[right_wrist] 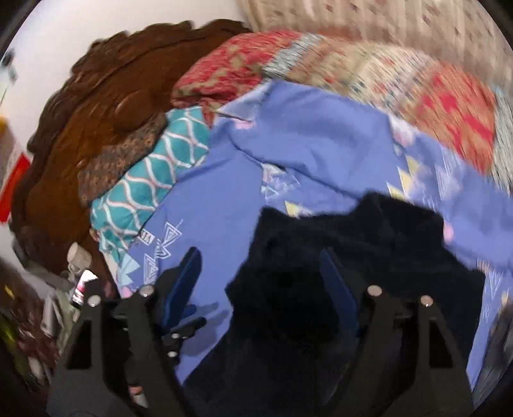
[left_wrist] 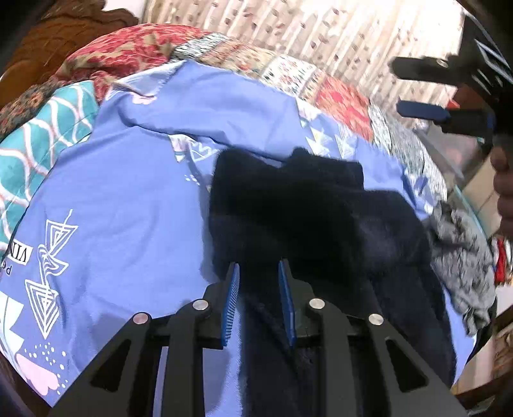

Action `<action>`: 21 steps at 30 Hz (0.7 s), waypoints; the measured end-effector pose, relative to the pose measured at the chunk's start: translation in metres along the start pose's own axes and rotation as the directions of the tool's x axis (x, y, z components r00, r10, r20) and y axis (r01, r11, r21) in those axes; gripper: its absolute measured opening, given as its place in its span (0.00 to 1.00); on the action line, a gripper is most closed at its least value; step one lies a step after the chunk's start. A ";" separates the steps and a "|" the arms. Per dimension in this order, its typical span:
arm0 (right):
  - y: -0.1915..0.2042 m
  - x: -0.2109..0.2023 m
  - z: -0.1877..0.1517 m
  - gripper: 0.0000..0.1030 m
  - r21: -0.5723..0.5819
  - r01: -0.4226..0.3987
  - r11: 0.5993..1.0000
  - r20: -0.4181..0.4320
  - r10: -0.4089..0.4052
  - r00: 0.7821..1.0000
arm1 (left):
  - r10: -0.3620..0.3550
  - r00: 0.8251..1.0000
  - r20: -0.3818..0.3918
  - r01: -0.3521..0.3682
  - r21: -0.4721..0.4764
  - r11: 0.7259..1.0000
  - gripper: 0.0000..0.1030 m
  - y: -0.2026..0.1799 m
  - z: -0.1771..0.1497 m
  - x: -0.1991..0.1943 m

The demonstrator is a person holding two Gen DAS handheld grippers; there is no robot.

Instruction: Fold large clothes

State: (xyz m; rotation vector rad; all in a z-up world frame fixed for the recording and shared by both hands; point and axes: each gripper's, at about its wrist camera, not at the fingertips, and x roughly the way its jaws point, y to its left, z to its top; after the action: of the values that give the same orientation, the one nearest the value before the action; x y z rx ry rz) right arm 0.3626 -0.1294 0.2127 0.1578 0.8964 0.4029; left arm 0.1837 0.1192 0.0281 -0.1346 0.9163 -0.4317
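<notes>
A dark navy fuzzy garment (left_wrist: 307, 218) lies bunched on a blue printed bedsheet (left_wrist: 128, 199). In the left wrist view my left gripper (left_wrist: 259, 272) has its blue-padded fingers a small gap apart, with a strip of the navy garment running between them; whether they pinch it is unclear. My right gripper (left_wrist: 420, 88) shows at the upper right of that view, open and raised off the bed. In the right wrist view the right gripper (right_wrist: 259, 259) is wide open above the navy garment (right_wrist: 336, 256) and the sheet (right_wrist: 304, 138). The left gripper (right_wrist: 179, 320) shows below it at lower left.
A teal wave-patterned cloth (left_wrist: 38, 138) and a red patchwork quilt (left_wrist: 134, 48) lie at the head of the bed by a carved wooden headboard (right_wrist: 96, 106). A grey mottled cloth (left_wrist: 461, 256) hangs at the bed's right edge. A patterned curtain (left_wrist: 320, 29) is behind.
</notes>
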 end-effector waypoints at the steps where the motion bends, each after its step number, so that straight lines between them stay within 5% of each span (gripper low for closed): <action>1: -0.005 -0.011 -0.002 0.72 -0.003 -0.023 1.000 0.023 0.023 0.999 | -0.008 1.000 0.011 0.008 -0.015 1.000 0.46 0.003 0.004 -0.002; 4: -0.044 -0.050 -0.007 0.72 0.006 0.034 0.999 0.127 -0.035 0.991 | -0.051 0.997 0.049 0.053 -0.046 0.998 0.46 -0.002 0.021 0.001; 6: -0.088 -0.062 -0.028 0.72 0.049 0.150 0.987 0.136 -0.156 0.978 | -0.062 0.996 0.071 0.064 -0.021 0.998 0.46 -0.018 0.035 0.011; 9: -0.146 -0.049 -0.074 0.71 0.109 0.261 0.959 0.054 -0.268 0.962 | -0.066 0.996 0.061 0.061 0.071 0.996 0.47 -0.050 0.044 0.033; 12: -0.203 -0.005 -0.120 0.67 0.212 0.283 0.935 -0.075 -0.273 0.959 | -0.038 0.999 -0.009 0.038 0.135 0.990 0.47 -0.074 0.043 0.069; 14: -0.243 0.018 -0.142 0.66 0.247 0.387 0.888 -0.118 -0.369 0.922 | 0.015 0.999 -0.047 -0.007 0.172 0.985 0.46 -0.082 0.039 0.093; 16: -0.297 0.027 -0.159 0.65 0.350 0.497 0.794 -0.185 -0.462 0.867 | 0.073 0.994 -0.082 -0.057 0.184 0.981 0.47 -0.082 0.040 0.118; 17: -0.338 0.022 -0.175 0.68 0.500 0.472 0.726 -0.185 -0.443 0.877 | 0.081 0.992 -0.099 -0.062 0.182 0.981 0.46 -0.081 0.043 0.128; 19: -0.375 0.014 -0.199 0.78 0.664 0.353 0.659 -0.125 -0.368 0.921 | 0.101 0.989 -0.104 -0.079 0.199 0.977 0.46 -0.086 0.053 0.148; 21: -0.374 0.018 -0.204 0.81 0.646 0.341 0.683 -0.098 -0.369 0.924 | 0.200 0.977 -0.068 -0.177 0.252 0.951 0.47 -0.093 0.062 0.167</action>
State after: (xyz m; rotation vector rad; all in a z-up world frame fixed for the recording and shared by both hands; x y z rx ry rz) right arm 0.3155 -0.4708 -0.0383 0.6285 0.9749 -0.3063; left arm 0.2935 -0.0385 -0.0303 0.1998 0.9495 -0.3713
